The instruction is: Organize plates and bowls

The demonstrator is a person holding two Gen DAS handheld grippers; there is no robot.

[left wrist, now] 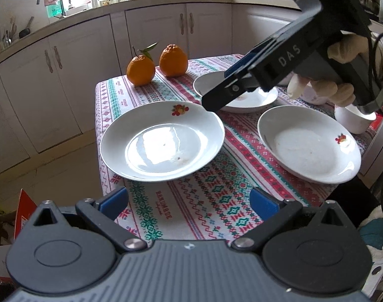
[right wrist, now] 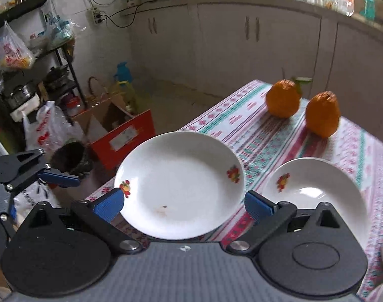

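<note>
The large plate [right wrist: 178, 183] lies at the table's corner, overhanging the patterned cloth [right wrist: 266, 136], directly ahead of the right gripper [right wrist: 185, 205]; its jaws are spread wide and hold nothing. The left gripper [left wrist: 188, 201], equally agape and empty, sits back from the plate's near rim; the right hand is judged nearer.

far plate [left wrist: 251, 100]: partly hidden by right gripper [left wrist: 216, 100] | oranges [right wrist: 322, 115]: blurred
</note>
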